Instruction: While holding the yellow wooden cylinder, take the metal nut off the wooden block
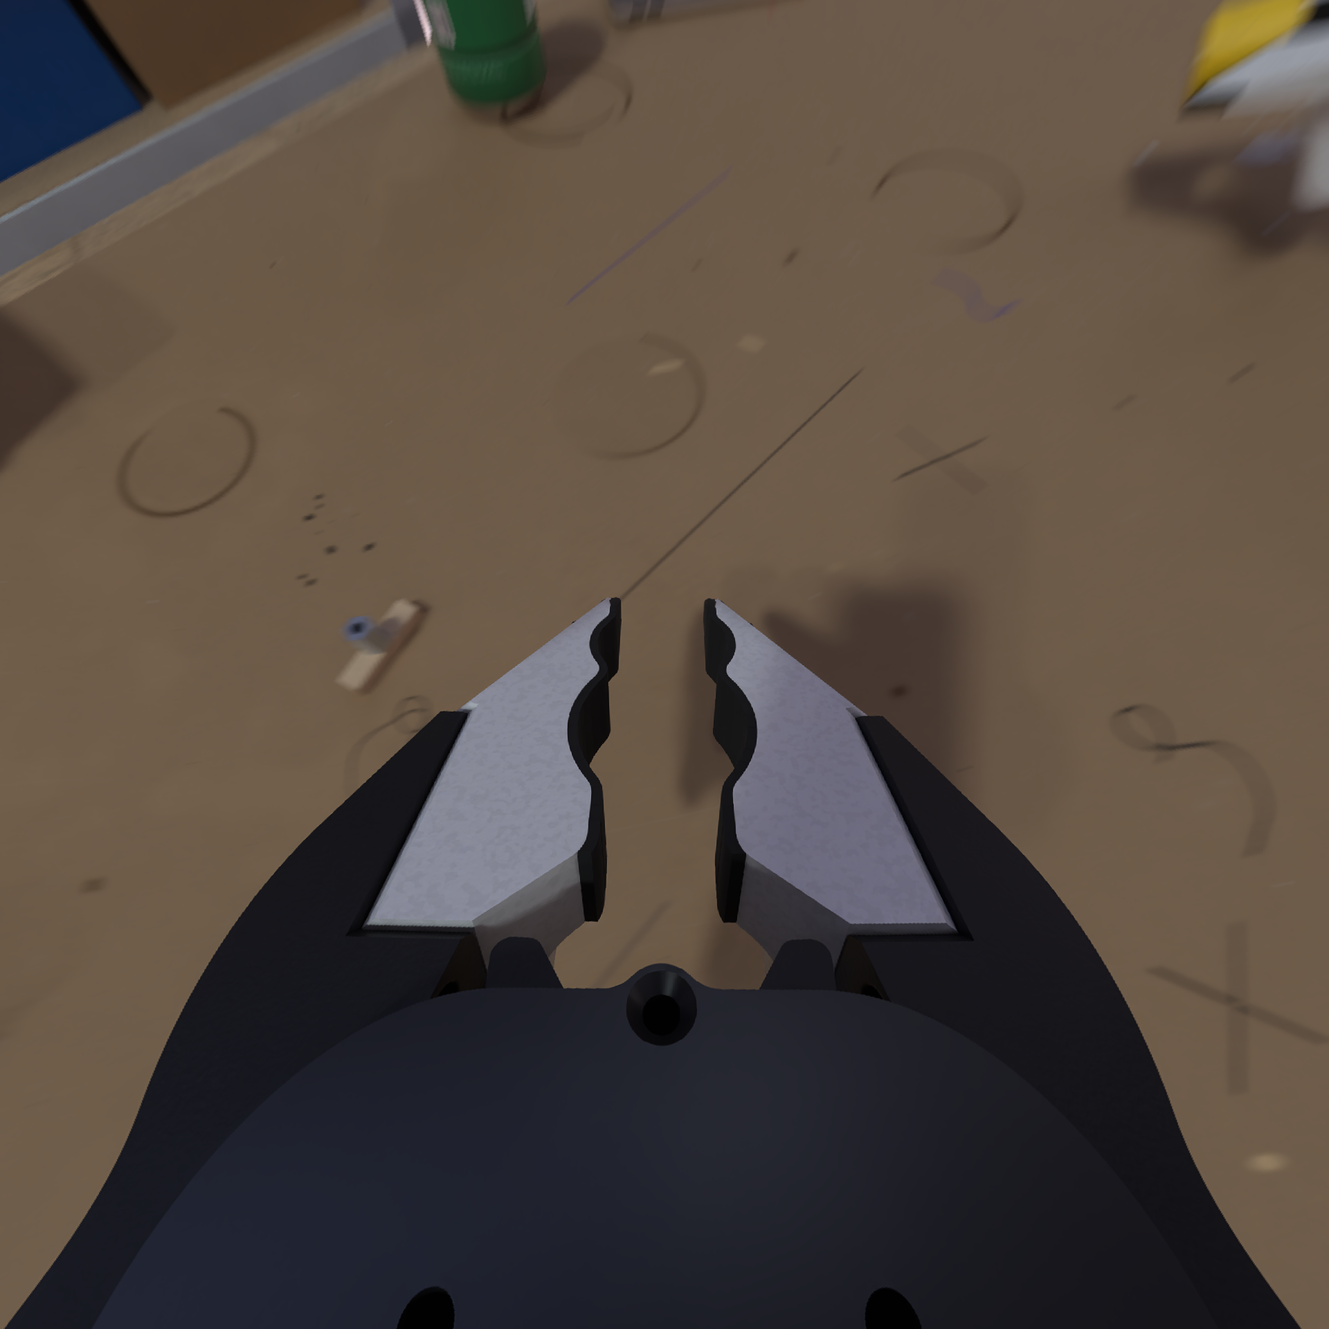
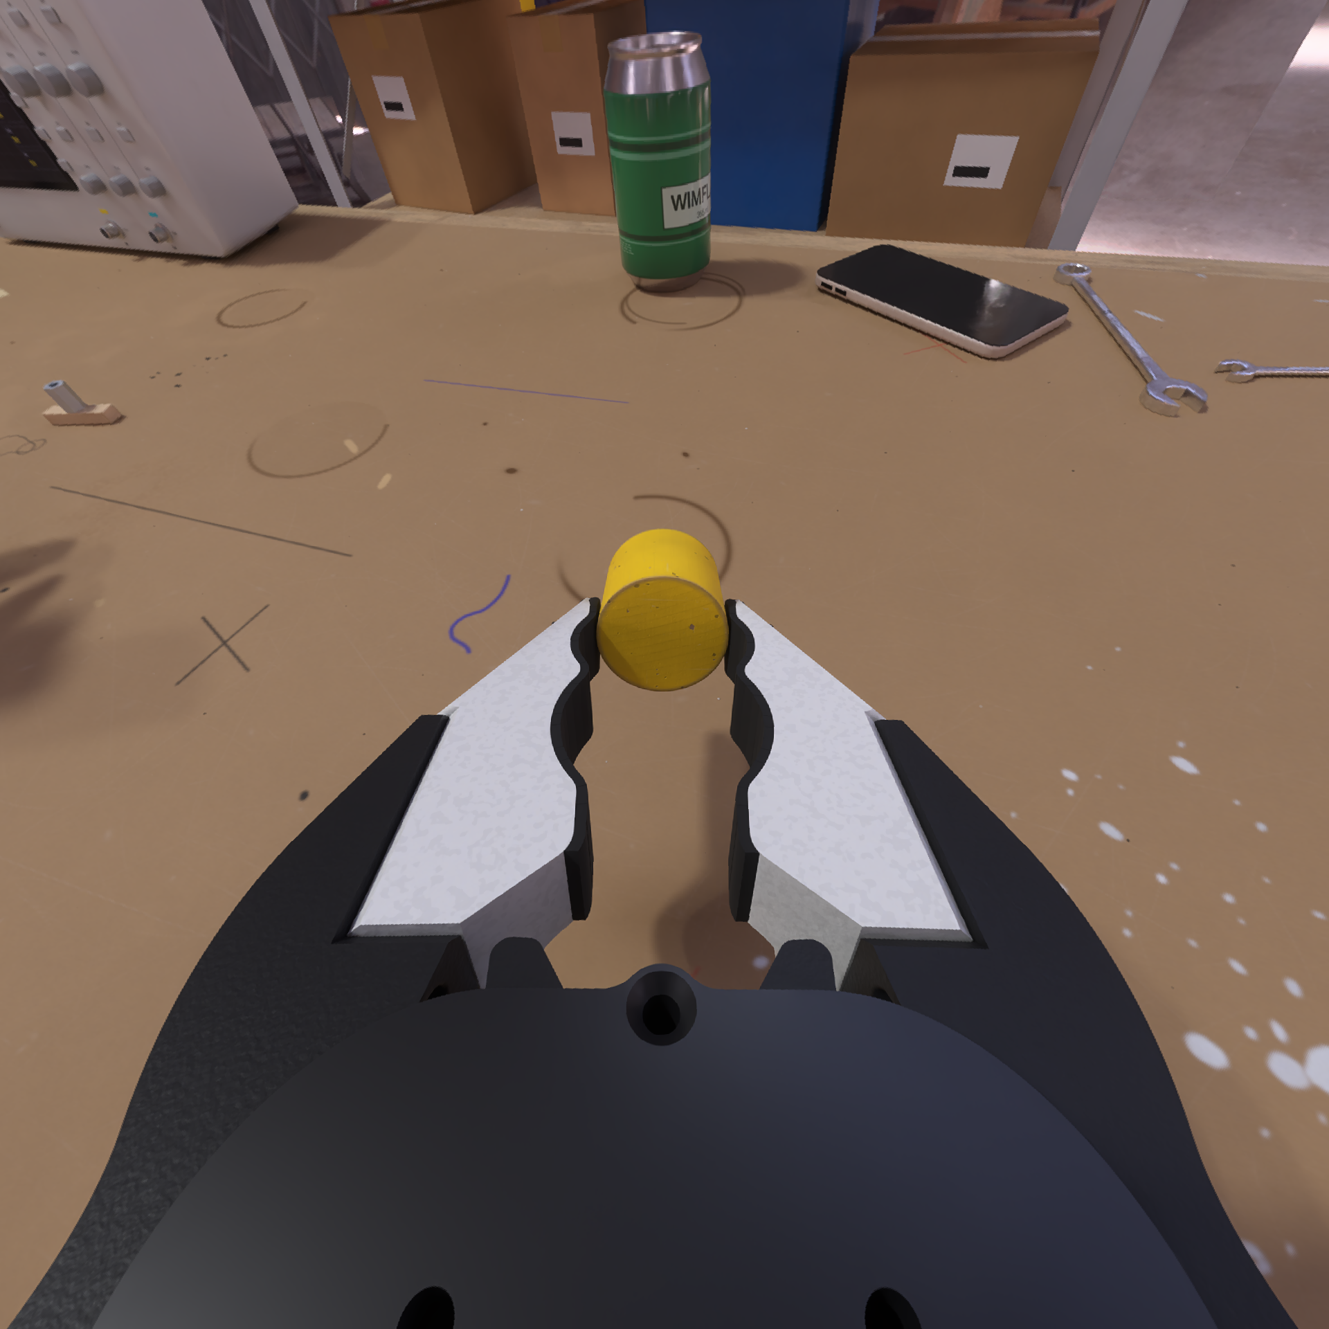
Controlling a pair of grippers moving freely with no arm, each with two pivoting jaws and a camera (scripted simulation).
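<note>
My right gripper (image 2: 661, 611) is shut on the yellow wooden cylinder (image 2: 661, 618), held at the fingertips above the brown table. The small wooden block (image 2: 83, 413) with the long metal nut (image 2: 63, 394) standing on it lies far left in the right wrist view. In the left wrist view the block (image 1: 381, 647) and nut (image 1: 357, 628) lie on the table left of my left gripper (image 1: 661, 611), which is open, empty and above the table. The right gripper with the yellow cylinder (image 1: 1251, 57) shows blurred at the top right of the left wrist view.
A green can (image 2: 660, 158) (image 1: 489, 50) stands at the back. A black phone (image 2: 942, 298) and two wrenches (image 2: 1129, 341) lie right of it. A white instrument box (image 2: 122, 122) sits back left. Cardboard boxes (image 2: 956, 129) stand behind the table edge.
</note>
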